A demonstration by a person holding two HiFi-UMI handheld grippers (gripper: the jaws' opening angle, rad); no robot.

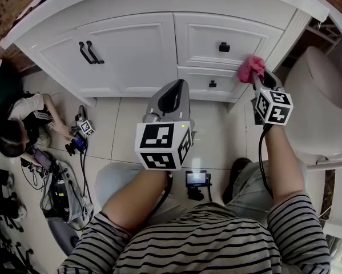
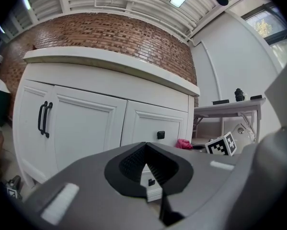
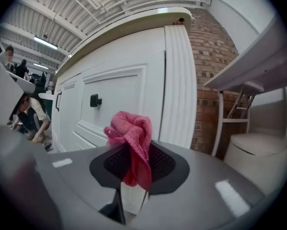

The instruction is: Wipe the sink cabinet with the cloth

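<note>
The white sink cabinet has two doors with black handles and two drawers with black knobs. My right gripper is shut on a pink cloth, held near the cabinet's right corner post beside the lower drawer. In the right gripper view the cloth bunches up out of the shut jaws, with the cabinet's drawer front just beyond. My left gripper hangs in front of the cabinet's middle, jaws shut and empty. From the left gripper view, the cabinet and the pink cloth are ahead.
A white toilet stands to the right of the cabinet. A person crouches on the tiled floor at the left among cables and gear. A small device lies on the floor between my legs.
</note>
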